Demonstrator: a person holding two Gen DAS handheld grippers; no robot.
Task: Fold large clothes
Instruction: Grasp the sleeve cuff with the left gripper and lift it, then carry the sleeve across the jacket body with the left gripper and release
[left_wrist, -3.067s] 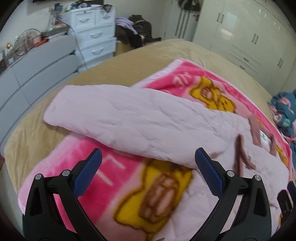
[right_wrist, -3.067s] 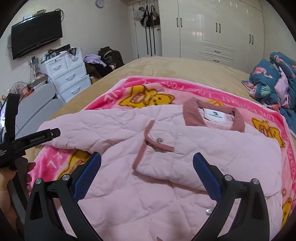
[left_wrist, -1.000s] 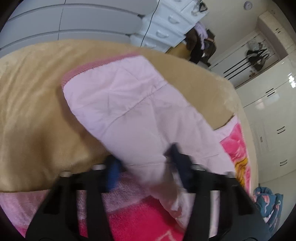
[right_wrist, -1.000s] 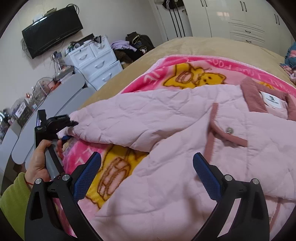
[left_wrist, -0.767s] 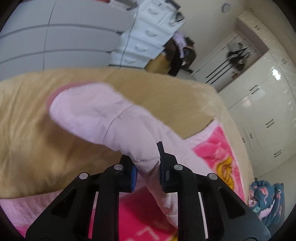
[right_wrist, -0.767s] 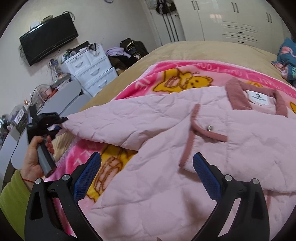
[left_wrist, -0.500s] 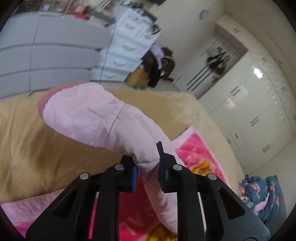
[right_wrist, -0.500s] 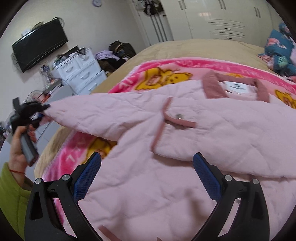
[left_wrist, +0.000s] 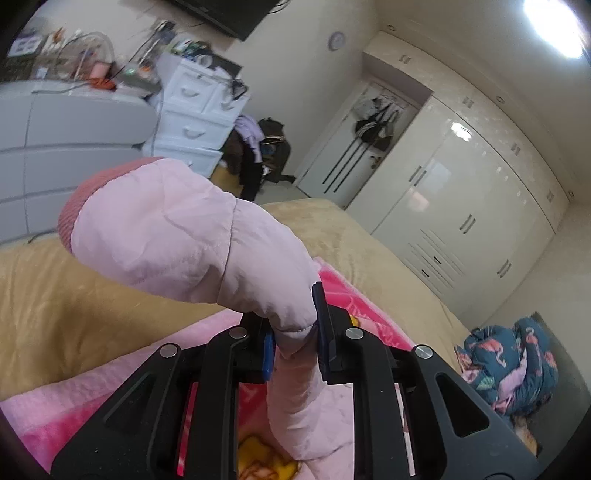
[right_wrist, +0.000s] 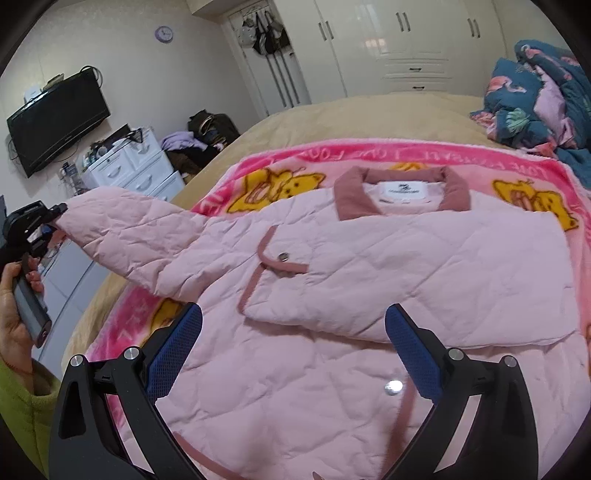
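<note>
A pale pink quilted jacket (right_wrist: 369, 258) with a dusty-rose collar lies spread on a pink cartoon blanket (right_wrist: 280, 162) on the bed. Its right side is folded over the front. My left gripper (left_wrist: 293, 332) is shut on the jacket's left sleeve (left_wrist: 192, 236) near the ribbed cuff and holds it lifted off the bed. In the right wrist view that left gripper (right_wrist: 51, 221) is at the far left, with the sleeve (right_wrist: 140, 236) stretched out and up from the body. My right gripper (right_wrist: 291, 332) hovers open over the jacket's lower front, nothing between its fingers.
The tan bedspread (right_wrist: 369, 114) runs out beyond the blanket. A bundled blue floral quilt (right_wrist: 535, 96) lies at the far right. Grey and white drawer units (left_wrist: 192, 110) and a wall TV (right_wrist: 55, 118) stand left of the bed; white wardrobes (left_wrist: 461, 206) line the far wall.
The left gripper closed on the sleeve end, then raised it off the bed and away from the body. The right gripper swung to the right over the jacket, staying open.
</note>
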